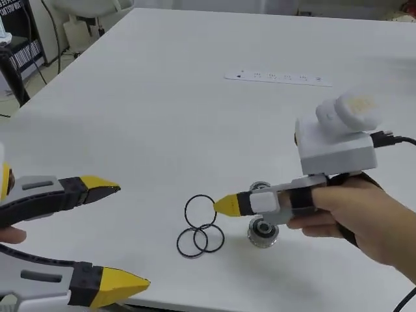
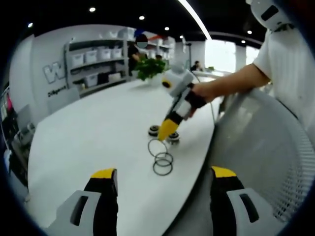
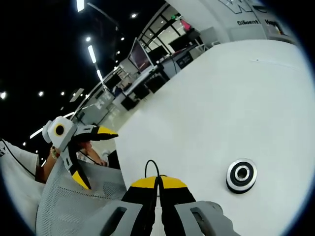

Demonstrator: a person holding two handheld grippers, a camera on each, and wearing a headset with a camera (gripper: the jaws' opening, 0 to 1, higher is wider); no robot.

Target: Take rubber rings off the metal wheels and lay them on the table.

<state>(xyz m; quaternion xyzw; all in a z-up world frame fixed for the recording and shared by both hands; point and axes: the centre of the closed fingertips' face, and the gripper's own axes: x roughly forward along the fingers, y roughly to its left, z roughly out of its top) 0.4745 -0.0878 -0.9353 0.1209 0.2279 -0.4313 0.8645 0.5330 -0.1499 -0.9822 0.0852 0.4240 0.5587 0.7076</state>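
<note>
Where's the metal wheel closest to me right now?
In the head view, the metal wheel sits on the table near its front edge, just nearside of the right tool, which pinches a rubber ring, and right of two loose rings.

I'm working at a long white table (image 1: 162, 117) in what looks like an open-plan office with a lab-like storage corner. A white power strip (image 1: 278, 78) lies toward the table's far edge. Past the table's far end, open shelves (image 2: 96, 66) of white storage bins (image 2: 104, 53) stand against a wall with large lettering (image 2: 51, 73), near a potted plant (image 2: 150, 68). A mesh office chair (image 2: 261, 142) sits by the table's edge. Strip lights (image 2: 194, 17) and small spots dot a dark ceiling, and a large screen (image 3: 140, 55) stands among desks further off.
</note>
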